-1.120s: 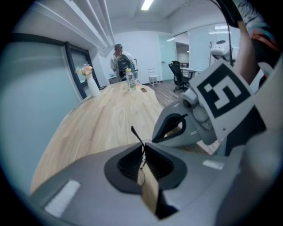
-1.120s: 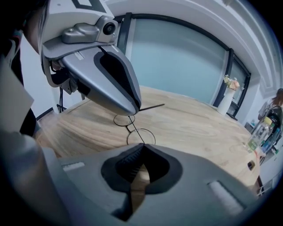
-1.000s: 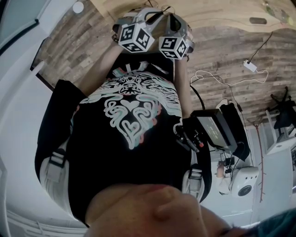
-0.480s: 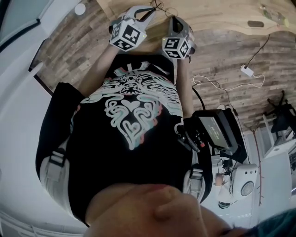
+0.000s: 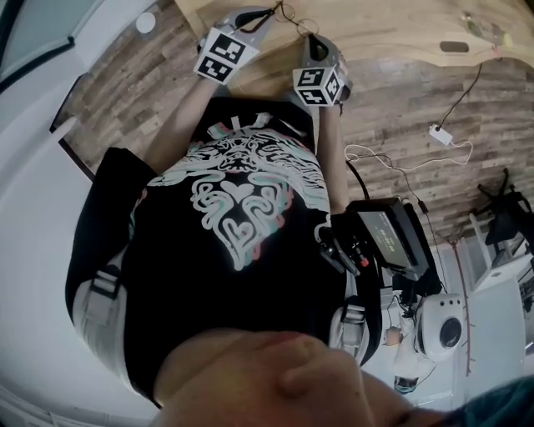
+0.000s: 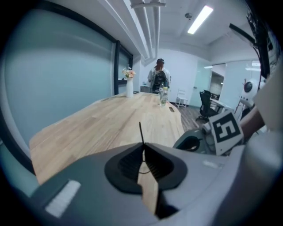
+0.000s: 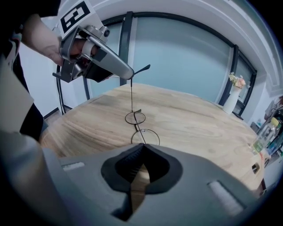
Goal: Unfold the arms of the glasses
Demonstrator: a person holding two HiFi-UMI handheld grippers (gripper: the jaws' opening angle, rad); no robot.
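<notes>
Since a second ago the left gripper [image 6: 142,148] and right gripper [image 7: 142,149] have shifted toward 12 o'clock in the head view, out over the counter [image 5: 392,25]. Each has its jaws closed on one arm of the wire glasses [image 7: 135,117], held between them over the counter. A vase [image 6: 128,87] stands at the far end, and the person's black shirt [image 5: 242,233] blocks most of the head view

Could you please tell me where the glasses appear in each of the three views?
Head view: glasses, thin wire at the top edge between left gripper and right gripper.
Left gripper view: only one thin arm, centre, clamped in that gripper.
Right gripper view: centre, both round lenses showing.
Shared landmark: the wooden table.
</notes>
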